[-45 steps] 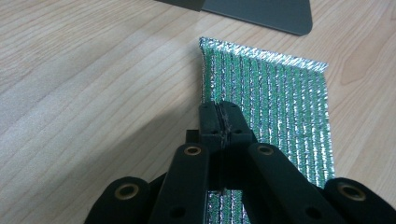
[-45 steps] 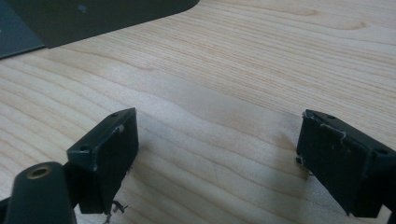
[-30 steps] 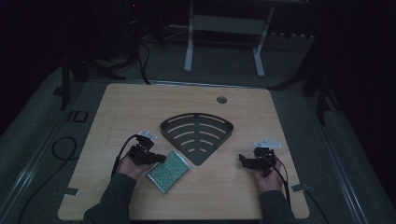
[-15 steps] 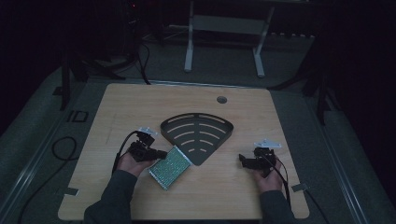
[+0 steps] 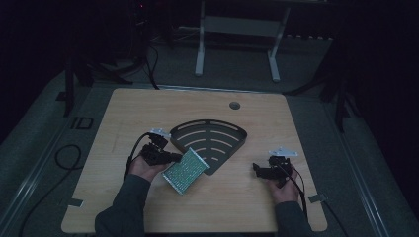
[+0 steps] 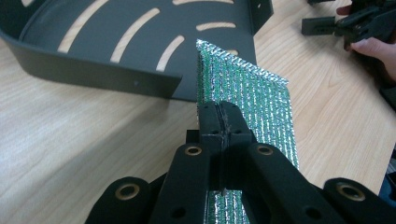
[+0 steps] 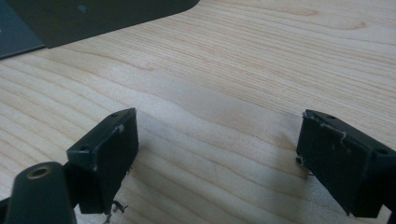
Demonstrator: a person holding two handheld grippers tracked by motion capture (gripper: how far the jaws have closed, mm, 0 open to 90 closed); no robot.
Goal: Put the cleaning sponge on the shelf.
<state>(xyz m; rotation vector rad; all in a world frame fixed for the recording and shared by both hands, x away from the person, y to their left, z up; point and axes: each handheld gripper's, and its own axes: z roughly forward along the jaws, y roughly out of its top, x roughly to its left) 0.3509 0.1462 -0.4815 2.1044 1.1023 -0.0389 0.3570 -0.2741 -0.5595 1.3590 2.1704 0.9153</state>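
Pinched tight between the fingers point(image 6: 233, 123) of the left gripper point(image 5: 170, 158), a silvery-green pouch point(image 5: 185, 170) is seen in the high view at lower centre of the table point(image 5: 148, 106), its far corner over the edge of the dark slotted tray point(image 5: 210, 140), while the right gripper point(image 5: 258, 169) is held at lower right, well apart. In the left gripper view the pouch point(image 6: 252, 102) is clamped at centre frame, with the tray point(image 6: 121, 42) across the top. In the right gripper view the fingers point(image 7: 109, 154) are spread wide over bare wood, nothing between them.
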